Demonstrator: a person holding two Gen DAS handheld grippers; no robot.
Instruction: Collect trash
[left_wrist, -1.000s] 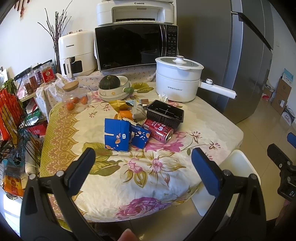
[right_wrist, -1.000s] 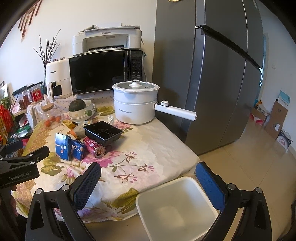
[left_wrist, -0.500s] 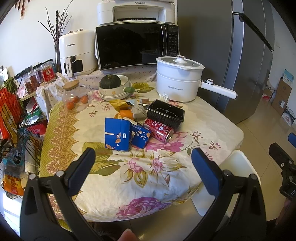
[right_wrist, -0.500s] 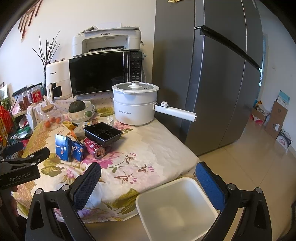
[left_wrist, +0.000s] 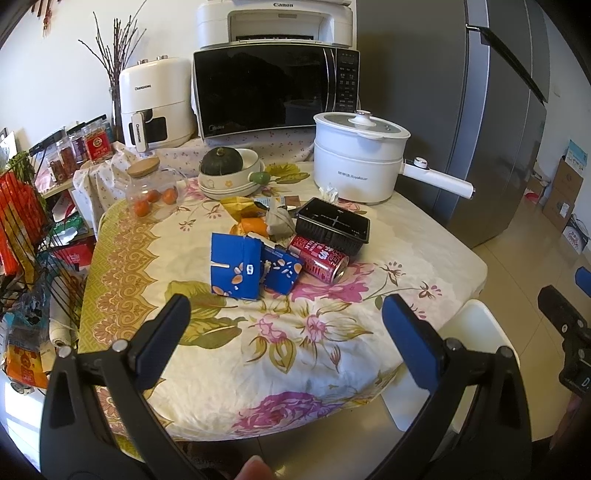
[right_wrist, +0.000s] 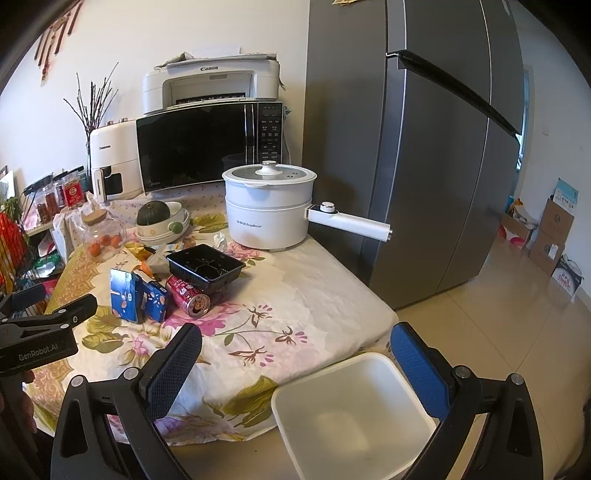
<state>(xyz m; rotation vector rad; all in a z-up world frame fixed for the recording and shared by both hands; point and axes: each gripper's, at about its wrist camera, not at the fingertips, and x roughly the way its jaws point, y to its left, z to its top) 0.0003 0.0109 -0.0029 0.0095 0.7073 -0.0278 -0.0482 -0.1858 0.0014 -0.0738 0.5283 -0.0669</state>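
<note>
Trash sits bunched mid-table on the floral tablecloth (left_wrist: 295, 332): a torn blue carton (left_wrist: 234, 269) nearest your left gripper, a second blue carton (left_wrist: 281, 271) touching its right side, then a red soda can (left_wrist: 319, 257) lying on its side with the open end toward the front edge. Right behind the can there's a black plastic tray (left_wrist: 334, 225), plus a grey crumpled wrapper (left_wrist: 277, 221) and orange peel (left_wrist: 253, 225) just left of it.

Your left gripper (left_wrist: 286, 321) hangs over the front edge, jaws spread wide, nothing in them. Your right gripper (right_wrist: 295, 350) is off the table's right front corner, also spread and empty, with the white bin (right_wrist: 351, 413) right below it beside the table edge.

Stuff crowding the back edge: the white electric pot (left_wrist: 358, 158) with its handle sticking out to the right, a bowl with a green squash (left_wrist: 221, 162), and a glass jar of small orange fruit (left_wrist: 153, 192). Microwave (left_wrist: 273, 88) and fridge (right_wrist: 424, 147) stand behind.
</note>
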